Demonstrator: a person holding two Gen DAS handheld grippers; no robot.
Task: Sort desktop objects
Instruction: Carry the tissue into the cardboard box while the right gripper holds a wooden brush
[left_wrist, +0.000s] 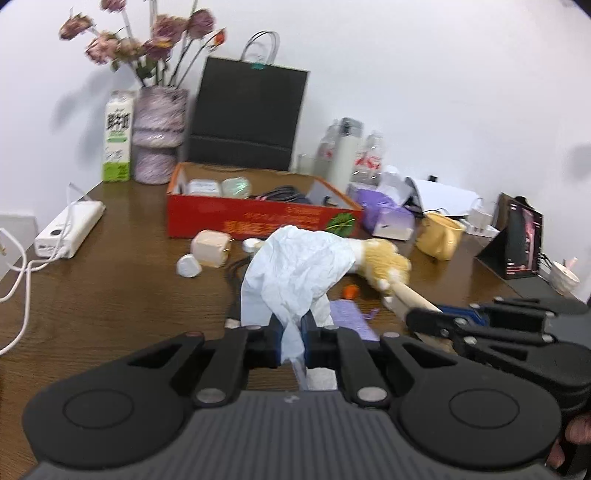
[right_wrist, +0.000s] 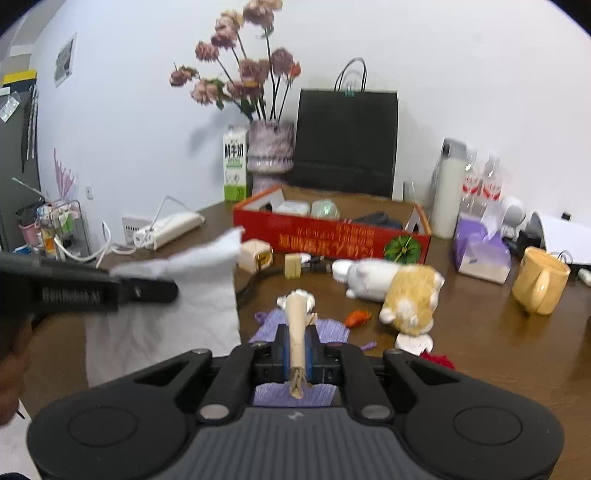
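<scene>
The left gripper (left_wrist: 291, 343) has its jaws pressed together on the lower end of a crumpled white tissue (left_wrist: 295, 273), which stands up loosely above the fingertips and, in the right wrist view, hangs as a broad pale sheet (right_wrist: 192, 291) from the black fingers. The right gripper (right_wrist: 297, 354) pinches a beige paper-wrapped stick (right_wrist: 297, 325) lengthwise between its blue pads, jaws closed tight on it, the stick's white tufted tip pointing toward the red box (right_wrist: 332, 236). Below the stick, nearer than the red box, a purple cloth (right_wrist: 325, 328) lies flat on the wooden desk (right_wrist: 480, 350). Just right of it sits a small orange scrap (right_wrist: 357, 317), then a plush toy (right_wrist: 402, 291) in white and yellow lying on its side, in front of the red box's right end. Two beige cubes (right_wrist: 255, 255) rest close before the box's front wall. A yellow mug (right_wrist: 539, 280) stands to the right of the box, with a purple tissue pack (right_wrist: 480, 251) between them. Behind the box stand a black paper bag (right_wrist: 347, 140), a vase of dried flowers (right_wrist: 269, 151) and a milk carton (right_wrist: 235, 166); left of it lies a white power strip (right_wrist: 170, 229).
</scene>
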